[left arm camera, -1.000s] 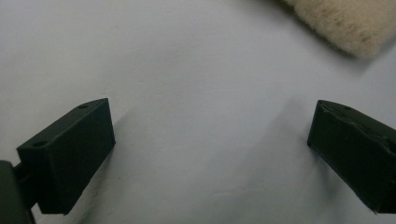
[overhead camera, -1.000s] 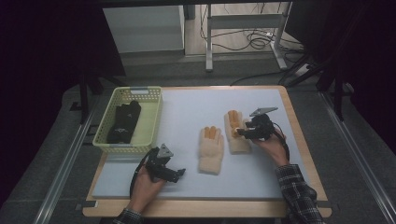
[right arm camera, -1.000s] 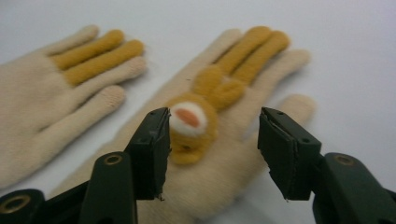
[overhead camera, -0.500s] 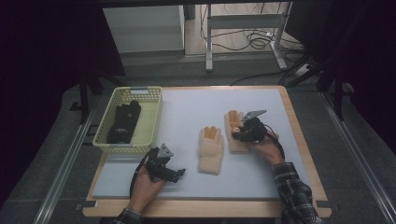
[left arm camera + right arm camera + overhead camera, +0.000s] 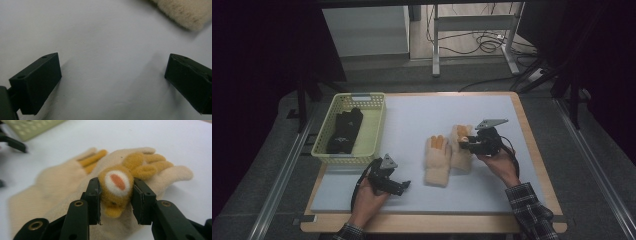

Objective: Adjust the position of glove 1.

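In the high view, the right claw sits right of centre of the frame, over the finger end of one cream glove. Its jaws have just been closing and now pinch a fuzzy orange pad on that glove. The right gripper view shows this close up: the two black jaws press on either side of the orange pad, which has a white patch with a reddish spot in the middle. The glove's orange-tipped fingers spread out behind it toward the upper right of that frame.

A second cream glove lies just beside the first, to its left in the high view, flat on the pale counter. In the right gripper view it lies at the left of the frame.

The left claw rests low on the counter in the lower left part of the high view, held in the person's left hand. In the left gripper view its jaws stand wide apart with nothing but bare counter between them, and the fluffy cuff of a glove is in the upper right corner.

A yellow-green basket stands at the left of the counter in the high view, with a dark item inside; I cannot tell what it is.
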`<state>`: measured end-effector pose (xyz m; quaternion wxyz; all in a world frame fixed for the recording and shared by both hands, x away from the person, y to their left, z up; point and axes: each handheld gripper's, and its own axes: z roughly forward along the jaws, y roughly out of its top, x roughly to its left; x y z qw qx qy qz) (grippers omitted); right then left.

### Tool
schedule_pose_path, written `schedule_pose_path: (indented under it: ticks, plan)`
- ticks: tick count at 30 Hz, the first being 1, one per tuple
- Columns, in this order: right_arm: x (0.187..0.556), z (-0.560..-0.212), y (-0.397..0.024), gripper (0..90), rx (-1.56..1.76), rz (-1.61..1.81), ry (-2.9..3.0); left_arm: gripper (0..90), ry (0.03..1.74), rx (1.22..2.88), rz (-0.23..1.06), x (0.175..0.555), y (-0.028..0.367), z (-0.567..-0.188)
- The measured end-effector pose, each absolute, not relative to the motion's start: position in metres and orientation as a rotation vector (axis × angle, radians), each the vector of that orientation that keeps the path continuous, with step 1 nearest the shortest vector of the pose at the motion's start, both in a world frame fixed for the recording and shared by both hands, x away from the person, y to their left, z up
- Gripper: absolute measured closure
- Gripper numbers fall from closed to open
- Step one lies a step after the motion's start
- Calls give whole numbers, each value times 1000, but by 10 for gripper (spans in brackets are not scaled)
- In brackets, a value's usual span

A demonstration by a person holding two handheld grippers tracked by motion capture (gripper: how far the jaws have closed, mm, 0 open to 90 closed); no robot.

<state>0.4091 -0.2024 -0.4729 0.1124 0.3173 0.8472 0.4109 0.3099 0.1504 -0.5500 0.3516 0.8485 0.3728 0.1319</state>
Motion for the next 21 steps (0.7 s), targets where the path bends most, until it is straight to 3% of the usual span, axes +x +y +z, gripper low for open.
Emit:
schedule_pose_path:
  ticks: [10, 21]
  plan:
    - [371, -447, -170, 609, 885, 1262, 2554, 8, 963, 2196, 344, 310, 150, -550]
    - [377, -490, -111, 589, 918, 1069, 2528, 8, 965, 2195, 341, 310, 150, -550]
